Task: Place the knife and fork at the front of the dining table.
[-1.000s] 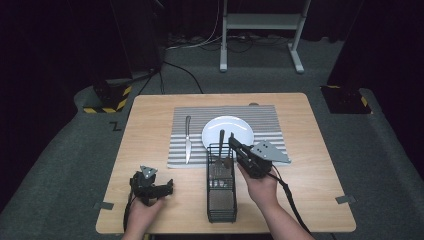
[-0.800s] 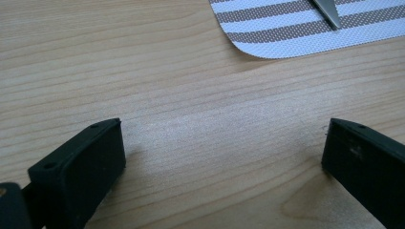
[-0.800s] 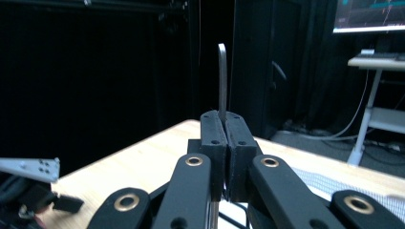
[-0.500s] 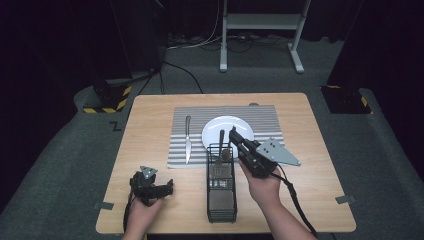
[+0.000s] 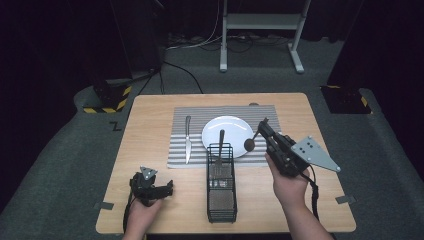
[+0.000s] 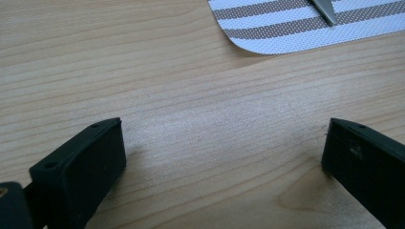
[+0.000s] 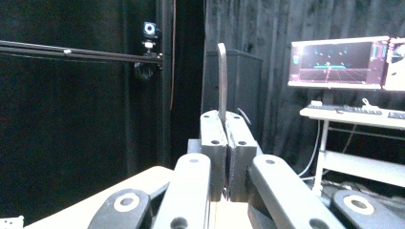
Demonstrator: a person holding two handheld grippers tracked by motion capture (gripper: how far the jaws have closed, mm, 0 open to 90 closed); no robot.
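Note:
My right gripper (image 5: 263,125) hovers above the table, just right of the white plate (image 5: 227,131), shut on the handle of a spoon (image 5: 250,143) whose dark bowl hangs down over the plate's right rim. In the right gripper view the spoon handle (image 7: 222,81) sticks up from between my right gripper's (image 7: 224,143) pressed jaws. A black wire basket (image 5: 221,192) stands at the table's front middle with a fork (image 5: 220,142) upright in its far end. A knife (image 5: 187,137) lies on the striped placemat (image 5: 197,117). My left gripper (image 5: 167,189) rests open on the wood, with nothing between its jaws (image 6: 222,138).
The table's (image 5: 150,115) front edge is close to both hands. A placemat corner (image 6: 286,28) and the knife tip (image 6: 325,9) lie ahead of the left gripper. Beyond the table are dark floor, cables and a metal stand (image 5: 260,30).
My right gripper has risen and moved right, away from the basket's far end, carrying the spoon with it. The left gripper has stayed put.

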